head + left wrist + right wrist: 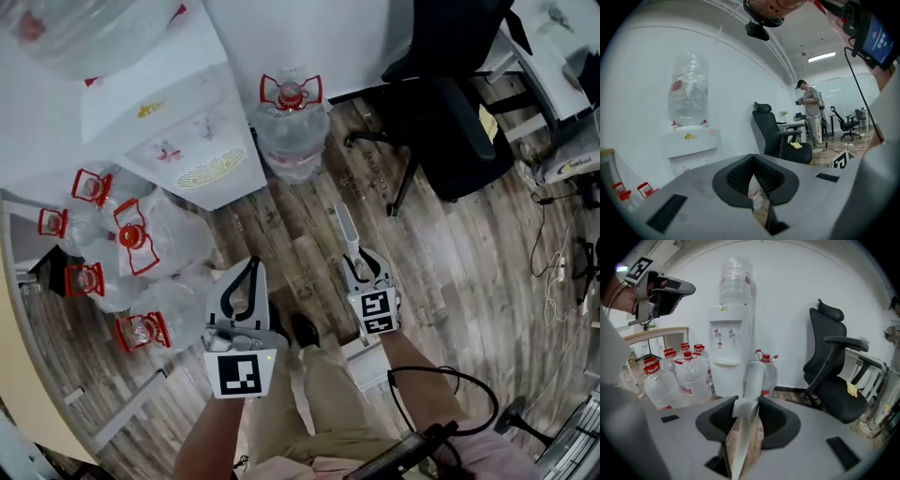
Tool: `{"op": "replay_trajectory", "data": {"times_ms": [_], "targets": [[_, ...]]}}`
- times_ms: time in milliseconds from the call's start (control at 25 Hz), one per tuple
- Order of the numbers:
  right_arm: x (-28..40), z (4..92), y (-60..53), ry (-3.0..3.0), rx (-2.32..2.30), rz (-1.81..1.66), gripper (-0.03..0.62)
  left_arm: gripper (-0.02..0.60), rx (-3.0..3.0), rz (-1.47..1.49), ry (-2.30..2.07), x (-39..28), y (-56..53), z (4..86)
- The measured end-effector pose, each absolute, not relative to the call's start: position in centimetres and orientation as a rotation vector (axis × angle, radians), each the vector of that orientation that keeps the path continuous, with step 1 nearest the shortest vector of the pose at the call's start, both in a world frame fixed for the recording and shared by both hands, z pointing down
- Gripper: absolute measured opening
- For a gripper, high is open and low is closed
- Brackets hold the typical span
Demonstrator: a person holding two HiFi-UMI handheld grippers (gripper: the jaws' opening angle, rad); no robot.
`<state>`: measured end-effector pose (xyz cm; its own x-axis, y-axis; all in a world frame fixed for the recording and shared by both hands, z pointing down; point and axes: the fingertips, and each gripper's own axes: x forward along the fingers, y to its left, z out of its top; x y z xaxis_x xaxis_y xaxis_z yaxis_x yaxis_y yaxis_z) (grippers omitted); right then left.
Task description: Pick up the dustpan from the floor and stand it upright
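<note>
Two grippers checked: my right gripper [747,414] clamps the dustpan handle [752,376] near the water dispenser [729,343], ready for standing it upright; left gripper [752,164] clenched, empty.

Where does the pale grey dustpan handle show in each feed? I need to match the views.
Head view: the pale grey plastic dustpan handle is just right of centre, sticking out ahead of the right hand-held gripper.
Left gripper view: not in it.
Right gripper view: bottom centre, clamped between the jaws.
Shared landmark: the black office chair.
</note>
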<state>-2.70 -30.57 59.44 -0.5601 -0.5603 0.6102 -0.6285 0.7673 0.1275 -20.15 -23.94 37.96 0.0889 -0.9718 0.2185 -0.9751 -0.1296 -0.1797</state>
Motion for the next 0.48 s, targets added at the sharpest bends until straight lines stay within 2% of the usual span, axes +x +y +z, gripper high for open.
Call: {"op": "replay_trajectory", "data": {"times_ms": [240,480], "targets": [[0.4,56.0,-27.1,-2.323,0.921,0.137,0.135,0.012,2.254,0.310,-2.064,-17.7,-21.0,34.6],[3.2,52.9,-23.7,-2.336,0.954,0.106,0.133,0.012,2.343,0.339,-1.992,-14.9,-17.1,32.8]]}}
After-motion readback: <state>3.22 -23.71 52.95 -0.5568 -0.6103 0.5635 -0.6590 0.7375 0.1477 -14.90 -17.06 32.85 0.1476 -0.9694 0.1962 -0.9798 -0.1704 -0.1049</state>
